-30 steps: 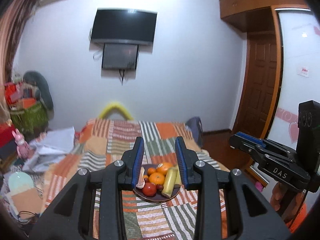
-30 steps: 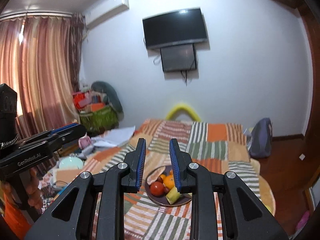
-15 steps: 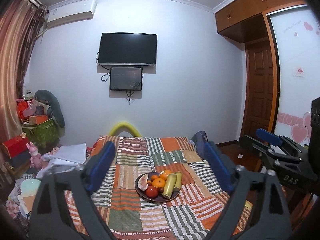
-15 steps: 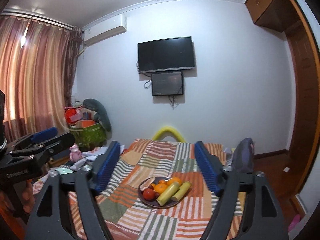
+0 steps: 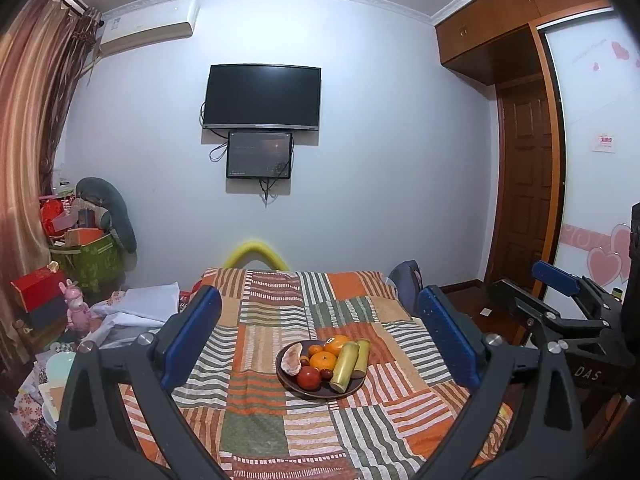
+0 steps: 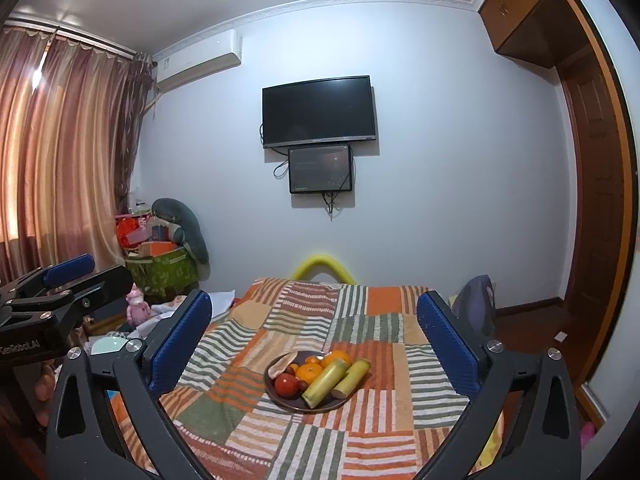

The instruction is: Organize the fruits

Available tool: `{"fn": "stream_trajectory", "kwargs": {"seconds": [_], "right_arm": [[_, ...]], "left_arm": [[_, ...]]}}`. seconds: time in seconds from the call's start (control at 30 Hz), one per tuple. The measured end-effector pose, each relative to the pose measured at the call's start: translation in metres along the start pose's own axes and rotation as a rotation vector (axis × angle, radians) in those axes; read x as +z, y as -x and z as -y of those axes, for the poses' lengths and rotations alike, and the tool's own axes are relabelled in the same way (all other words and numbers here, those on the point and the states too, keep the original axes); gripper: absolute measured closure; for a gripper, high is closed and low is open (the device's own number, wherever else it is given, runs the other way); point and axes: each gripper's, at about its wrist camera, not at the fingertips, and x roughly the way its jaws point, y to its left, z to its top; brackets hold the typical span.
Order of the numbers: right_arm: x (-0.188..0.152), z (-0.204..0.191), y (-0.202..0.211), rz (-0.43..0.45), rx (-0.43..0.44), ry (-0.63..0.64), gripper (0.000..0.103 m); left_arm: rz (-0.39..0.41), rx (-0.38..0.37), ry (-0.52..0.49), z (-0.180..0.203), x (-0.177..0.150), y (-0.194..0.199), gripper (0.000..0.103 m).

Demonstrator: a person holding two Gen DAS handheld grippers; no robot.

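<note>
Both tools are up over the near end of the bed (image 5: 280,312), pointing along its patchwork cover toward the far wall. The left tool (image 5: 320,336) has its blue pads spread wide and the jaws are opening, nothing between them but air. Same story on the right tool (image 6: 314,340): jaws opening, pads far apart, gripping nothing.

The dark plate (image 5: 320,394) sits on the cover about midway across the bed, closer to the near end than the far one. On it: two pale green-yellow sugarcane pieces (image 5: 346,364) lying side by side at the plate's right side, oranges (image 5: 323,360) in the middle, a red tomato (image 5: 309,377) at the near-left rim, and a pinkish slice (image 5: 291,357) along the left rim. Neither tool touches the plate; both hang well short of it.

On the far wall, a television (image 5: 262,96) hangs switched off.
</note>
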Motion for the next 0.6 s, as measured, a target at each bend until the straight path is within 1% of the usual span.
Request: {"fn": "stream_trajectory", "kwargs": {"seconds": [0.6], "right_arm": [[0.0011,0.0019,0.0040,-0.007,0.003,-0.014,0.000]], "left_arm": [[-0.020,-0.003,0.002,0.0009,-0.0072,-0.0077,0.001]]}}
